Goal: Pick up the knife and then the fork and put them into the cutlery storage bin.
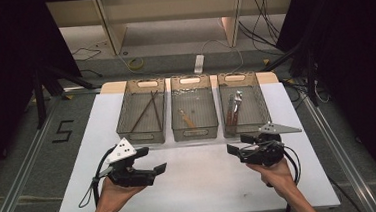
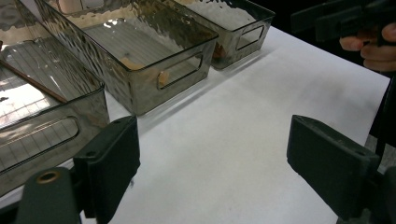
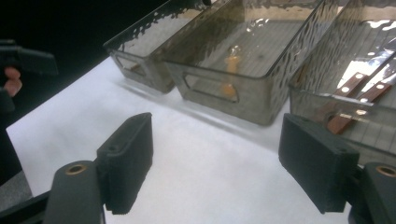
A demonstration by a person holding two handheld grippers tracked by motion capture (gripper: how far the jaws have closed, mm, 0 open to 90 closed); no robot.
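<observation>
I hold a gripper in each hand over a white table [image 1: 201,185]; my left gripper [image 1: 153,169] points toward the centre of the table, its jaws spread wide with nothing between them, as the left gripper view [image 2: 212,163] confirms; my right gripper [image 1: 235,152] faces it from the other side, jaws likewise wide apart and holding nothing, bare white surface showing between them in the right gripper view [image 3: 215,168]. Three clear, smoky plastic bins stand side by side along the far edge of the table; the left bin [image 1: 127,126] holds thin dark chopsticks [image 1: 148,110] lying crossed; the middle bin [image 1: 194,134] holds a small orange-tan utensil [image 1: 187,119], too blurred to name; the right bin [image 1: 261,112] holds knives with brown riveted handles [image 3: 357,88], lying along its length. Both grippers hover near the front of the bins, well apart from each other; neither touches a bin.
</observation>
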